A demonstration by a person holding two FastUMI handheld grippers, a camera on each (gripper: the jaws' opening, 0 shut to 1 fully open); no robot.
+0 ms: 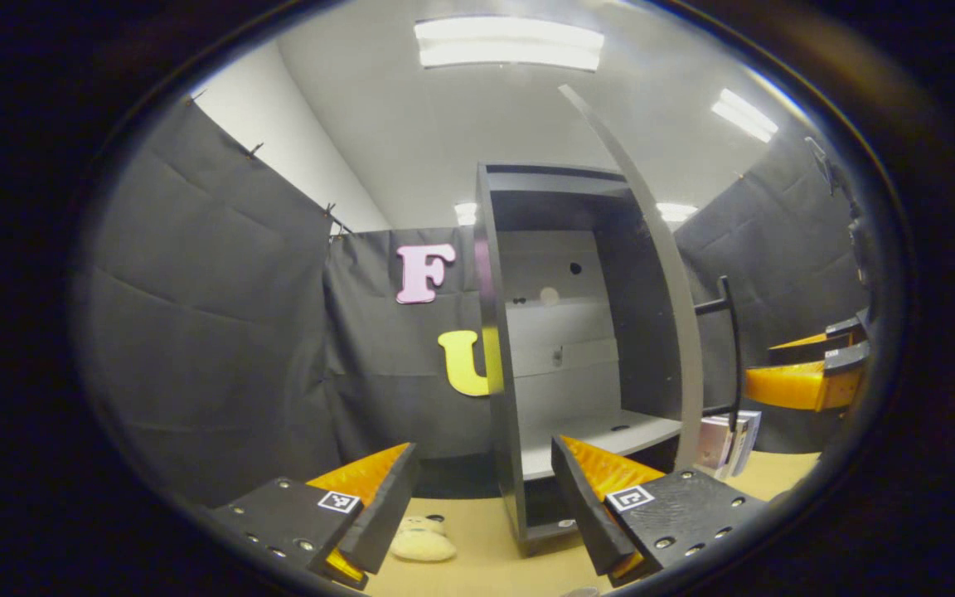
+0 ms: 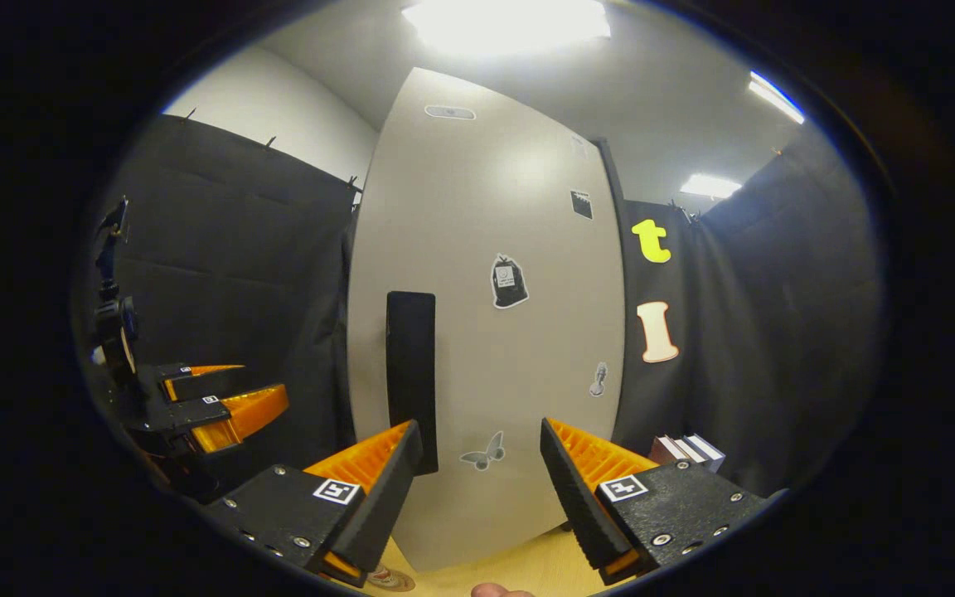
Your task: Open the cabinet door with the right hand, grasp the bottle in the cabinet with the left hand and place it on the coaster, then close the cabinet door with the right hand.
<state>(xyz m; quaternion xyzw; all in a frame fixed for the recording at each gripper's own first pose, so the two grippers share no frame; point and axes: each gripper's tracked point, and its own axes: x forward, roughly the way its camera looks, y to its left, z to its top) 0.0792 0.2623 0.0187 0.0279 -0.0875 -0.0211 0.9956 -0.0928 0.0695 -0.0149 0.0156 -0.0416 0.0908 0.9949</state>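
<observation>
- The cabinet (image 1: 560,365) stands open in the left gripper view, its door (image 1: 660,274) swung out edge-on at about 1 o'clock, so the shelves are exposed to the left hand's reach.
- The left gripper (image 1: 486,497) hangs in front of the opening with jaws wide and nothing between them (a stance that suits either an approach or a retreat).
- I cannot make out a bottle on the visible shelves; the lower shelf (image 1: 610,435) looks bare, so where the bottle sits now cannot be told.
- At 6 o'clock in the right gripper view, a round patterned disc (image 2: 389,578) lies on the wooden tabletop (image 2: 519,564), probably the coaster, though it is cut off by the edge.
- The right gripper (image 2: 482,481) faces the door's outer face (image 2: 494,332), jaws spread wide, the dark handle (image 2: 411,377) just above its left finger at 11 o'clock; it is placed to take the handle for closing, I judge.
- Books (image 2: 689,452) lean at 4 o'clock, clear of the door's swing.
</observation>
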